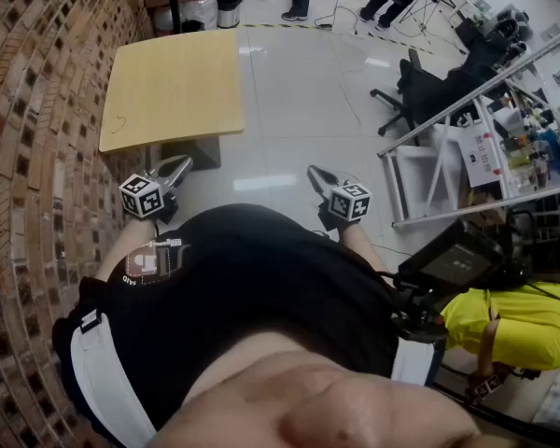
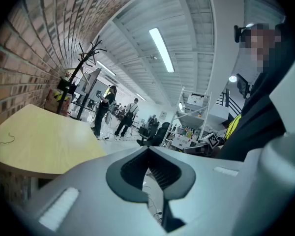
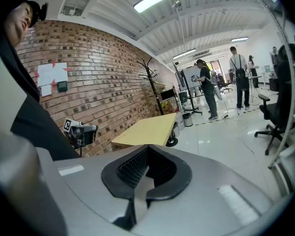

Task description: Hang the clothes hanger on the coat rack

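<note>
A black coat rack [image 2: 86, 58] stands by the brick wall past the far end of the table, also seen in the right gripper view as the coat rack [image 3: 150, 76]. I see no clear clothes hanger. Only a thin wire-like squiggle [image 1: 119, 122] lies on the pale wooden table [image 1: 173, 87], too small to identify. My left gripper [image 1: 180, 164] is held in front of my body near the table's near edge. Its jaws are shut with nothing between them [image 2: 148, 154]. My right gripper [image 1: 315, 174] hovers over the floor to the right, also shut and empty [image 3: 146, 151].
A brick wall [image 1: 37, 110] runs along the left. Office chairs [image 1: 415, 91] and a metal shelving rack [image 1: 476, 129] stand to the right. A person in a yellow top [image 1: 513, 320] is close on my right. Other people [image 3: 206, 90] stand at the far end by a bin [image 1: 228, 9].
</note>
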`<action>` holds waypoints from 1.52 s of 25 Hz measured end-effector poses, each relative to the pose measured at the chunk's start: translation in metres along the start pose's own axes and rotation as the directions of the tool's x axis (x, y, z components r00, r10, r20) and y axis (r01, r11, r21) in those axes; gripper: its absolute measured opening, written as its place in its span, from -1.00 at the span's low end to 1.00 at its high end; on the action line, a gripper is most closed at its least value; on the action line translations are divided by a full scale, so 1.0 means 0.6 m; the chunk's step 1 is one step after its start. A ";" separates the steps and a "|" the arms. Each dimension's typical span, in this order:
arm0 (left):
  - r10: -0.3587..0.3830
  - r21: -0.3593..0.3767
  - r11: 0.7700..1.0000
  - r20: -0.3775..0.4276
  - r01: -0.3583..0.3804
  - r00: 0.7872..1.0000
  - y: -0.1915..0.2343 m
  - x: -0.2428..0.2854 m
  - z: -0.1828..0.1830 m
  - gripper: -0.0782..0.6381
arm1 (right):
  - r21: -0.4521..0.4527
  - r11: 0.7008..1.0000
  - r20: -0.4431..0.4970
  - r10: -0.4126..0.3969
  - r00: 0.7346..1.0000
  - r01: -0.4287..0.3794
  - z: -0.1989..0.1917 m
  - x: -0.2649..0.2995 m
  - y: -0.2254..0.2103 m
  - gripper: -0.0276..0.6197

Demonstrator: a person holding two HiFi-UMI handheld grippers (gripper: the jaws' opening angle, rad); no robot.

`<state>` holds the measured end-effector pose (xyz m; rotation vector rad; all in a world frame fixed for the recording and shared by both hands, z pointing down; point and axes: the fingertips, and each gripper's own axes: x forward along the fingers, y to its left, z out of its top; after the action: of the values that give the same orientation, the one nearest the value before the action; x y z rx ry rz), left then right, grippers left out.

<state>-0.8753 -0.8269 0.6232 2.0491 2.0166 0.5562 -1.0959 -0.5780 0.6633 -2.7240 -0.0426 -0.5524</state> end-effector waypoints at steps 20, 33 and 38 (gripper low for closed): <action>-0.293 0.015 0.955 -0.106 0.296 0.950 0.185 0.359 0.158 -0.78 | 0.109 0.945 0.080 -0.316 0.945 0.307 0.191 0.057 -0.216 -0.87; -0.205 0.032 0.977 -0.127 0.211 0.971 0.245 0.601 0.145 -0.78 | 0.113 0.949 0.065 -0.304 0.951 0.295 0.217 0.092 -0.493 -0.87; -0.064 -0.019 0.998 -0.034 0.064 0.997 0.232 0.730 0.189 -0.78 | 0.036 0.981 0.042 -0.191 0.981 0.190 0.308 0.119 -0.663 -0.87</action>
<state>-0.7060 -0.3849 0.6284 1.9702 2.0810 0.5992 -1.0008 -0.1442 0.6677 -2.7172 -0.3240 -0.5377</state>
